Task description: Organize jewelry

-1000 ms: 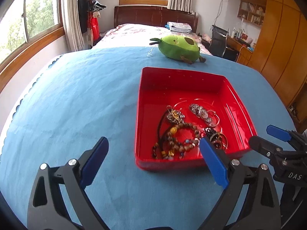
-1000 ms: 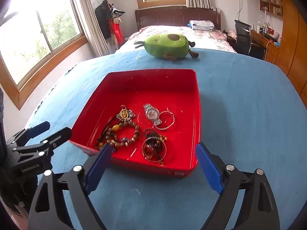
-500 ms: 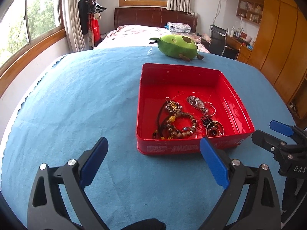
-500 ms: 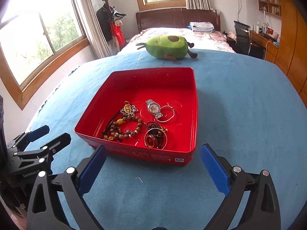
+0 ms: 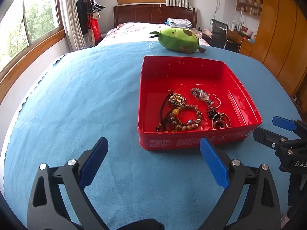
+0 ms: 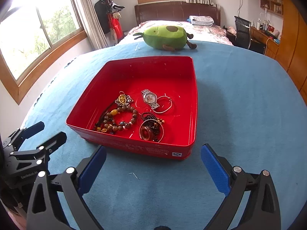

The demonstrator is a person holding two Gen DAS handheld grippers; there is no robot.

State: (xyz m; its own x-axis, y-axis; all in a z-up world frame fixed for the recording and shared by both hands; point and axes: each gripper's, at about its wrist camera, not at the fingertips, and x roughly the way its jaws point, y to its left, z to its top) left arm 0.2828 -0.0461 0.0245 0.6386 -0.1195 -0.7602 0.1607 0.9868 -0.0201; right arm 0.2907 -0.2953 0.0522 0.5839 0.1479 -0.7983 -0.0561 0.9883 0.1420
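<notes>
A red tin tray (image 5: 191, 63) (image 6: 193, 99) sits on the blue cloth. Inside lie a brown bead bracelet (image 5: 184, 120) (image 6: 119, 121), a gold pendant on a dark cord (image 5: 175, 98) (image 6: 122, 99), a silver watch (image 5: 202, 95) (image 6: 150, 98), a thin silver bangle (image 6: 164, 105), and dark beads with a brown ring (image 5: 218, 119) (image 6: 148, 131). My left gripper (image 5: 153, 163) is open and empty, in front of the tray's near left corner. My right gripper (image 6: 153, 168) is open and empty, in front of the tray's near wall. Each gripper shows in the other's view (image 5: 276, 132) (image 6: 40, 136).
A green avocado plush (image 5: 178, 40) (image 6: 166, 36) lies at the table's far edge behind the tray. A small white scrap (image 6: 134, 175) lies on the cloth between my right fingers. Beyond the table are a bed, windows at left, and wooden cupboards at right.
Both grippers have drawn back from the tray and stay open. The tray now sits farther ahead in both views; the jewelry has not moved.
</notes>
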